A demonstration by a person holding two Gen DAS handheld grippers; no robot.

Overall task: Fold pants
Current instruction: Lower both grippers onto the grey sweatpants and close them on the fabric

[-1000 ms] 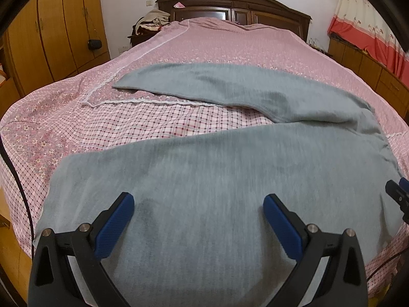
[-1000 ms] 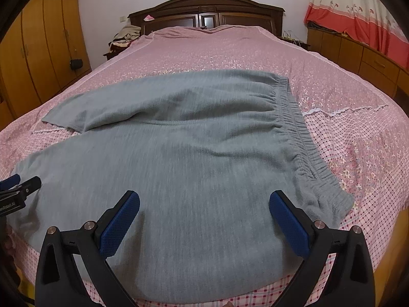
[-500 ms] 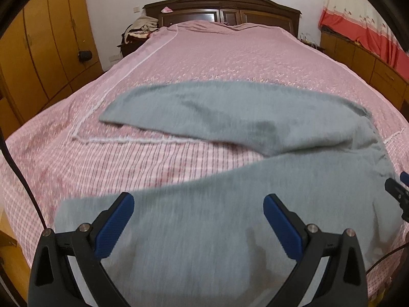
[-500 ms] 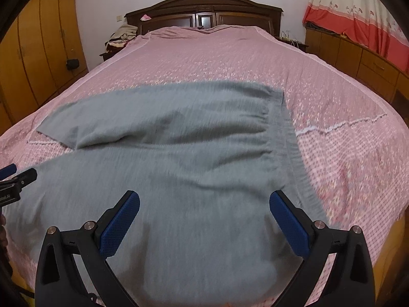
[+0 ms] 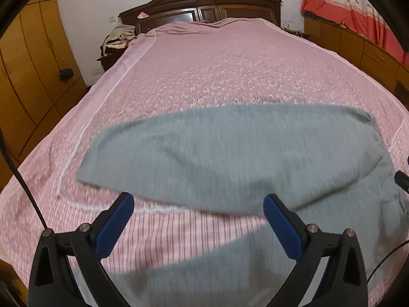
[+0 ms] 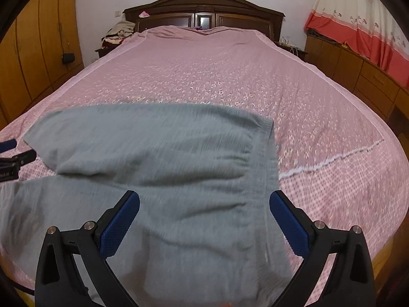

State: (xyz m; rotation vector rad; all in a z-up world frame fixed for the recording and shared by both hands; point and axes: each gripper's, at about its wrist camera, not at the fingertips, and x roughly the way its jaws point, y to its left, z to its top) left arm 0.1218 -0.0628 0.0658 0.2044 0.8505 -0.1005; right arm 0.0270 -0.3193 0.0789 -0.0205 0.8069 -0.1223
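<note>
Grey pants point(image 5: 219, 153) lie spread on the pink bedspread point(image 5: 230, 64), legs forked apart toward the left. In the left wrist view my left gripper point(image 5: 199, 206) is open above the gap between the far leg and the near leg point(image 5: 230, 263), holding nothing. In the right wrist view the pants point(image 6: 158, 148) show their waistband point(image 6: 271, 158) on the right. My right gripper point(image 6: 204, 202) hangs open over the hip area, empty. The left gripper's tip point(image 6: 15, 158) shows at that view's left edge.
A dark wooden headboard point(image 6: 204, 7) stands at the far end of the bed. Wooden wardrobes point(image 6: 33, 38) line the left wall and low cabinets point(image 6: 358, 69) under a red and white curtain point(image 6: 363, 18) line the right. A pile of clothes point(image 6: 120, 32) sits beside the headboard.
Both views have pulled back and tilted up, so the pants sit lower in frame. Both grippers stay open and empty. The pants have not been moved.
</note>
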